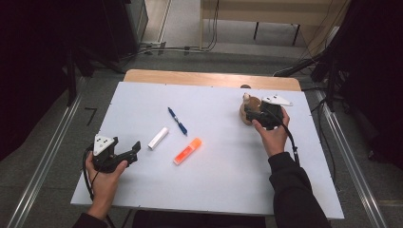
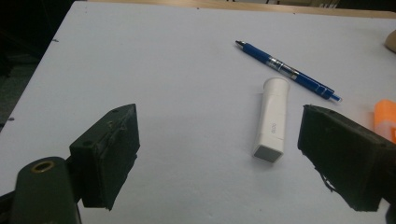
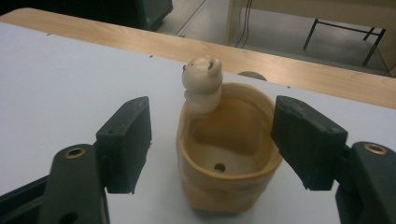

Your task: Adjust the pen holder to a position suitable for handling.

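Observation:
A tan ceramic pot with a small pale bear on its rim (image 1: pixel 248 110) (image 3: pixel 229 158) stands at the table's far right. My right gripper (image 1: pixel 253 114) (image 3: pixel 215 140) is open, with the pot between its jaws. There is a clear gap at the left pad; the right pad sits close to the pot's rim. My left gripper (image 1: pixel 134 152) (image 2: pixel 219 154) rests open at the near left, with nothing between its jaws. Ahead of it lie a white cylindrical marker (image 1: pixel 158 137) (image 2: pixel 273 119), a blue pen (image 1: pixel 177 120) (image 2: pixel 287 71) and an orange highlighter (image 1: pixel 187 151) (image 2: pixel 385 119).
The white board (image 1: pixel 214 180) covers a wooden table whose far edge (image 1: pixel 209 78) shows beyond it. Metal floor rails run along both sides, and dark equipment and cables stand behind the table.

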Motion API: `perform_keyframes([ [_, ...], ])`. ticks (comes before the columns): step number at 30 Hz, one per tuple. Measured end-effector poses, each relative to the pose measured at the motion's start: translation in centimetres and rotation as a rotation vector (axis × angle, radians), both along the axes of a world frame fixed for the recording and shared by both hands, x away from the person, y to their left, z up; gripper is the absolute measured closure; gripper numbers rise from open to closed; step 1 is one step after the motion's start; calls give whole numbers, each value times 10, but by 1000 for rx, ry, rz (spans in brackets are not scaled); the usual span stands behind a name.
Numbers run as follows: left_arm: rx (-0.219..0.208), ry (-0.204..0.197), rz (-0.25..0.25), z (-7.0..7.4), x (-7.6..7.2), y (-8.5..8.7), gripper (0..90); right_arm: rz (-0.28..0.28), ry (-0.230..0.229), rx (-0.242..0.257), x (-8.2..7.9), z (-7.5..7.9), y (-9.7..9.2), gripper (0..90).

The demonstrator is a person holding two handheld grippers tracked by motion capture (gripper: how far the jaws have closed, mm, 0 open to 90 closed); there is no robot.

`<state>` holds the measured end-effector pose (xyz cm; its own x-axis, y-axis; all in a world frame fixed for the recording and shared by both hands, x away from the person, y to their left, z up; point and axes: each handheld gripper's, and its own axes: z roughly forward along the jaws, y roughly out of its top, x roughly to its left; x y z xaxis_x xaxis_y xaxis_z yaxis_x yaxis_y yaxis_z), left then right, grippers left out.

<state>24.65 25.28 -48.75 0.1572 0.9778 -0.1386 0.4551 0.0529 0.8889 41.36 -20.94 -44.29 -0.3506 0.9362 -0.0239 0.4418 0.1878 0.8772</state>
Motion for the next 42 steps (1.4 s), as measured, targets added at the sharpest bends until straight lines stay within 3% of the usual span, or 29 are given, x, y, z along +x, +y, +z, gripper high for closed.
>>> perform_keyframes([
  [7, -1, -1, -5, 0, 0, -1, 135, -12, 5, -29, 17, -8, 13, 312],
  [16, -2, -1, -4, 0, 0, 0, 135, -29, 34, -57, 30, -17, 20, 426],
  [28, -2, 3, -10, 0, 0, -1, 135, -5, 85, -57, 37, -27, 24, 587],
  [42, -2, 5, -15, -1, -1, -1, 136, 34, 104, -34, 38, -28, 19, 626],
])
